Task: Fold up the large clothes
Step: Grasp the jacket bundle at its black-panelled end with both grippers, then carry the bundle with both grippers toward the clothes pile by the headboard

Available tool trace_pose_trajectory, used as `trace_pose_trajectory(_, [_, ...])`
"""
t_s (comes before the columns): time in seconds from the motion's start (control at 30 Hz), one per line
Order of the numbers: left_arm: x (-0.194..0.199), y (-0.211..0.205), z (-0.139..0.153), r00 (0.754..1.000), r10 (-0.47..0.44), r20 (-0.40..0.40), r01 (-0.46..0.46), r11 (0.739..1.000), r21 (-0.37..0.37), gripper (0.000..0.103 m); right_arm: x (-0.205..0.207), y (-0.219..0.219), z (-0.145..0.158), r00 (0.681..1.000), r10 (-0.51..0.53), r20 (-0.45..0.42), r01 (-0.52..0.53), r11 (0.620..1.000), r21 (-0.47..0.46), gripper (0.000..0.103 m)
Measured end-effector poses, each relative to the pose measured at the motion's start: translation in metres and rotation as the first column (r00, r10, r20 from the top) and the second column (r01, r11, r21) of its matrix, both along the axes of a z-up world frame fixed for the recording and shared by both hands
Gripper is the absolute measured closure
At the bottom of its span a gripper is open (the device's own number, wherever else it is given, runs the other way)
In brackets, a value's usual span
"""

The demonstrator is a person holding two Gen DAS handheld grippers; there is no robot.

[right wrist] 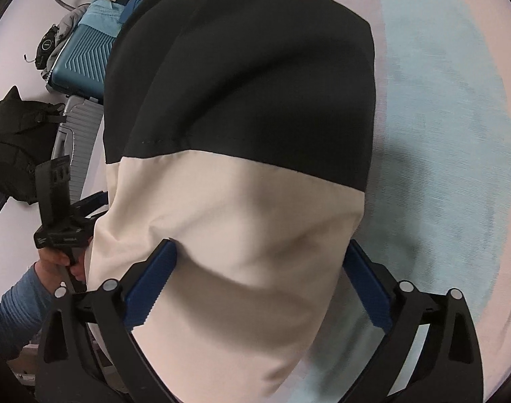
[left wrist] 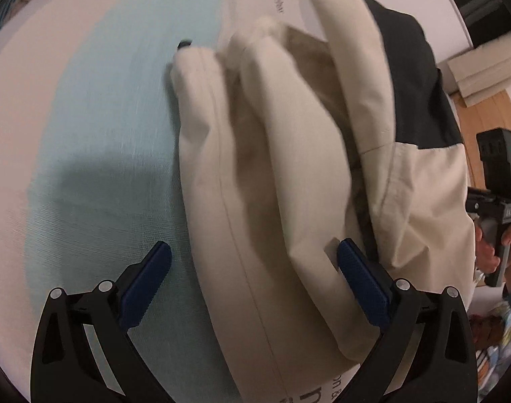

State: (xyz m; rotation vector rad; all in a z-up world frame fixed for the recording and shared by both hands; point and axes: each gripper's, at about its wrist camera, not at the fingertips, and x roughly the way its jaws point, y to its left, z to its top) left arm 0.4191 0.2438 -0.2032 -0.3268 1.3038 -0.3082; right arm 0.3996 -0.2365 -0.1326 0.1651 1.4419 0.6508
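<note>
Nearest the left wrist camera, the left gripper (left wrist: 253,277) is seen with its blue-padded jaws spread wide, nothing pinched; the cream and black fabric jacket (left wrist: 289,154) lies bunched between and beyond them on the pale blue and white bed cover (left wrist: 97,127). In the right wrist view, the right gripper (right wrist: 260,283) is likewise held wide apart, straddling the jacket's cream part without clamping it. Farther off, a teal ribbed suitcase (right wrist: 84,57) is visible.
</note>
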Motion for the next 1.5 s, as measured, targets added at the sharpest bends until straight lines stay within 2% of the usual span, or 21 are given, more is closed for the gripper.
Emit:
trace_pose_trajectory(0.17, [0.007, 0.000, -0.008, 1.000, -0.019, 0.001, 0.019, 0.998, -0.054, 0.006, 0.007, 0.013, -0.013, 0.999, 0.002, -0.035, -0.002, 1.000, 0.020, 0.006])
trace_pose_trajectory(0.27, [0.017, -0.005, -0.015, 0.999, -0.032, -0.014, 0.031, 0.996, -0.079, 0.006, 0.012, 0.013, -0.029, 0.995, -0.012, -0.096, 0.018, 0.998, 0.063, 0.006])
trace_pose_trajectory(0.4, [0.024, -0.011, -0.019, 0.999, -0.052, -0.013, 0.051, 0.993, -0.102, 0.006, 0.012, 0.022, -0.026, 0.996, -0.030, -0.089, 0.035, 0.998, 0.056, 0.006])
trace_pose_trajectory(0.53, [0.027, -0.027, -0.020, 0.996, -0.084, -0.003, 0.083, 0.995, -0.062, 0.006, 0.004, 0.037, -0.015, 0.999, -0.016, -0.037, 0.017, 1.000, 0.025, 0.006])
trace_pose_trajectory(0.73, [0.029, -0.043, -0.021, 0.997, -0.071, -0.023, 0.070, 0.997, -0.009, 0.006, 0.003, 0.042, -0.019, 0.998, -0.056, -0.019, 0.056, 0.998, 0.000, 0.008])
trace_pose_trajectory(0.83, [0.028, -0.051, -0.020, 0.998, -0.045, -0.046, 0.048, 0.997, 0.057, 0.006, 0.002, 0.041, -0.015, 0.998, -0.069, -0.005, 0.069, 0.997, -0.017, 0.016])
trace_pose_trajectory(0.9, [0.029, -0.061, -0.020, 0.998, -0.040, -0.056, 0.045, 0.995, 0.088, 0.005, 0.000, 0.040, -0.010, 0.998, -0.065, 0.004, 0.065, 0.998, -0.022, 0.026])
trace_pose_trajectory(0.97, [0.033, -0.068, -0.021, 0.998, -0.030, -0.064, 0.036, 0.995, 0.097, 0.006, 0.000, 0.040, -0.005, 0.998, -0.070, 0.003, 0.070, 0.997, -0.017, 0.031])
trace_pose_trajectory(1.07, [0.038, -0.081, -0.019, 0.999, -0.022, -0.047, 0.027, 0.995, 0.096, 0.014, 0.000, 0.041, -0.007, 0.997, -0.072, 0.001, 0.072, 0.997, -0.024, 0.030])
trace_pose_trajectory(1.2, [0.036, -0.088, -0.018, 0.999, -0.017, -0.034, 0.020, 0.997, 0.077, 0.036, 0.001, 0.043, -0.012, 0.995, -0.101, -0.009, 0.101, 0.994, -0.031, 0.027])
trace_pose_trajectory(1.3, [0.033, -0.100, -0.015, 0.999, -0.029, -0.041, 0.031, 0.998, 0.053, 0.057, -0.001, 0.049, -0.013, 0.994, -0.107, 0.010, 0.107, 0.993, -0.039, 0.026])
trace_pose_trajectory(1.5, [0.040, -0.131, -0.003, 0.999, -0.030, -0.033, 0.033, 0.993, 0.109, 0.067, -0.005, 0.045, -0.013, 0.991, -0.130, 0.024, 0.132, 0.990, -0.057, 0.026])
